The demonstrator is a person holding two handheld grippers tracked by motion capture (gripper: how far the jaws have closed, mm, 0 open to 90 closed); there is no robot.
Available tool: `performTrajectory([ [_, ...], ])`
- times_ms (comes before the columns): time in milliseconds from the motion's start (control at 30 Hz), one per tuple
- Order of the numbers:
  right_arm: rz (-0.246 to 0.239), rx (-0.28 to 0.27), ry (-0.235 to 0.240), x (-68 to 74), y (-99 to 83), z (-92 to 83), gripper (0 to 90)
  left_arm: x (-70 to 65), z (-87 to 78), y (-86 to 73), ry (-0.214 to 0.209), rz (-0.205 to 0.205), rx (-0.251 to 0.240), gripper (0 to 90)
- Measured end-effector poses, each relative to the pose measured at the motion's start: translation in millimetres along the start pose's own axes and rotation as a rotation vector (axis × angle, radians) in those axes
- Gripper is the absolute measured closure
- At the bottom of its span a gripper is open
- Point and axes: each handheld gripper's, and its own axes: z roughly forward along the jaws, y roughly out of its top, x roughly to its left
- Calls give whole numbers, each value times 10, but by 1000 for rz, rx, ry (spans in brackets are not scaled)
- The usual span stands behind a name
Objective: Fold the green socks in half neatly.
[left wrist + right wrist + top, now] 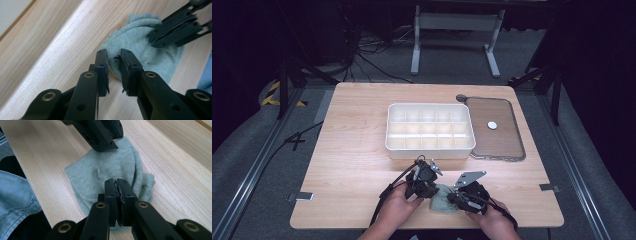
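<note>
A small pale grey-green knitted cloth, folded and rumpled like a sock (441,199), lies on the near edge of a light wooden table (357,165), between two black hand-held grippers. The right gripper (116,185) has its jaws pressed together over the cloth; its own view looks down on the closed pads with the fabric beneath them, though whether a fold is nipped between them cannot be told. The left gripper (114,64) stands at the cloth's other edge with its jaws slightly apart, a narrow gap between the pads and the fabric's rim just at the tips, not clamped. A person's hands (398,209) come in from the bottom of the high view, one on each tool, and a blue denim sleeve (15,202) shows in the right gripper view. Beyond the cloth, near the table's middle, sits a white plastic organiser box with a grid of compartments (430,131). Just beside it on the right lies a clear, brown-tinted rectangular lid (495,128) with a small white disc (492,125) on it.
</note>
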Motion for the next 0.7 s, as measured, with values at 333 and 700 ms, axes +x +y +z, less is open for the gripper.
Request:
performTrajectory([
  [333, 46, -79, 13, -89, 32, -290, 816, 138, -252, -169, -16, -52, -53, 698],
  [700, 59, 3, 27, -81, -2, -160, 818, 149, -147, -223, -36, -62, 9, 700],
])
